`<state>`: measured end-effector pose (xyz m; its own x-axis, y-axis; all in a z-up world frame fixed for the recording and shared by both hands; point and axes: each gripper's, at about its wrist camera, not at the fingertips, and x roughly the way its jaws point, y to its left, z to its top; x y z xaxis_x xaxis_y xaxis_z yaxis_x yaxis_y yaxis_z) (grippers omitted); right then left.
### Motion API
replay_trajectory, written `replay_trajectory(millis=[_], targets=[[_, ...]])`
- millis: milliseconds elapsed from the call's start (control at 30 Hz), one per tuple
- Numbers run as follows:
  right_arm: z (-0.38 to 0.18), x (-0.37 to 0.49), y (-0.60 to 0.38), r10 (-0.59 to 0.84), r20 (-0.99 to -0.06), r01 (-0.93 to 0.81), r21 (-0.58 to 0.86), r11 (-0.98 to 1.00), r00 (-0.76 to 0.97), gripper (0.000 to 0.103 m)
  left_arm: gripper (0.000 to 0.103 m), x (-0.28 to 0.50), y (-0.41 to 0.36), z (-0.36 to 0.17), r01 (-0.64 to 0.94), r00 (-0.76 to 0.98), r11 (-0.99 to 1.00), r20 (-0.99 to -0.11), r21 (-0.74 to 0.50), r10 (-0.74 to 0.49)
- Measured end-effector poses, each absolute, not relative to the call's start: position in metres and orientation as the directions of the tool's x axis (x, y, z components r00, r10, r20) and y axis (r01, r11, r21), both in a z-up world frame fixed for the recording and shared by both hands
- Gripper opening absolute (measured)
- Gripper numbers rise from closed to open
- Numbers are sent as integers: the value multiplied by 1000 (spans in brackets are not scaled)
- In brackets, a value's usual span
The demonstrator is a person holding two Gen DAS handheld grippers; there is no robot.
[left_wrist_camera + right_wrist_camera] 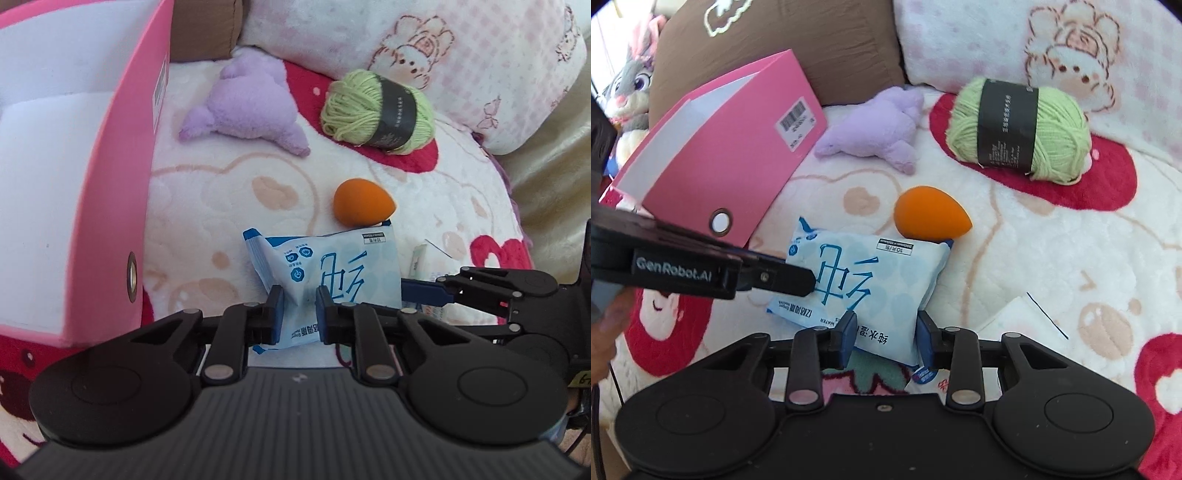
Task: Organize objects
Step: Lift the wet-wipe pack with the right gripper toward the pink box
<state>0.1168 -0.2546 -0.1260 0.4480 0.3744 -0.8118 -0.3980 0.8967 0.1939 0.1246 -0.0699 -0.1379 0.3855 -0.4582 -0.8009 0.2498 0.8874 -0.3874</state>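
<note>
A blue-and-white wet wipes pack (332,266) (864,273) lies on the plush blanket with both grippers on it. My left gripper (300,310) is shut on the pack's crumpled near edge; in the right wrist view it reaches in from the left (807,282). My right gripper (886,336) holds the pack's near corner between its blue pads and comes in from the right (413,295) in the left wrist view. An orange egg-shaped sponge (364,203) (931,218) touches the pack's far edge. Beyond it lie a green yarn ball (376,110) (1019,129) and a small purple plush (247,107) (879,129).
A pink file box (122,184) (731,155) lies open-mouthed on the left, close to the pack. A white paper packet (1015,317) sits to the right. Pillows (1071,44) and a brown cushion (775,37) line the back, with a rabbit toy (631,92) far left.
</note>
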Motion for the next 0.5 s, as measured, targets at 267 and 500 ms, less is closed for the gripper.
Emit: replay_trajectory(millis=[267, 500], targets=[[-98, 99, -249, 372, -806, -396, 189, 899, 460, 39, 17, 101, -60, -106, 270, 426, 877, -767, -398, -480], [-80, 82, -247, 371, -821, -394, 197, 898, 435, 40, 17, 81, -56, -87, 281, 419, 869, -763, -406, -492]])
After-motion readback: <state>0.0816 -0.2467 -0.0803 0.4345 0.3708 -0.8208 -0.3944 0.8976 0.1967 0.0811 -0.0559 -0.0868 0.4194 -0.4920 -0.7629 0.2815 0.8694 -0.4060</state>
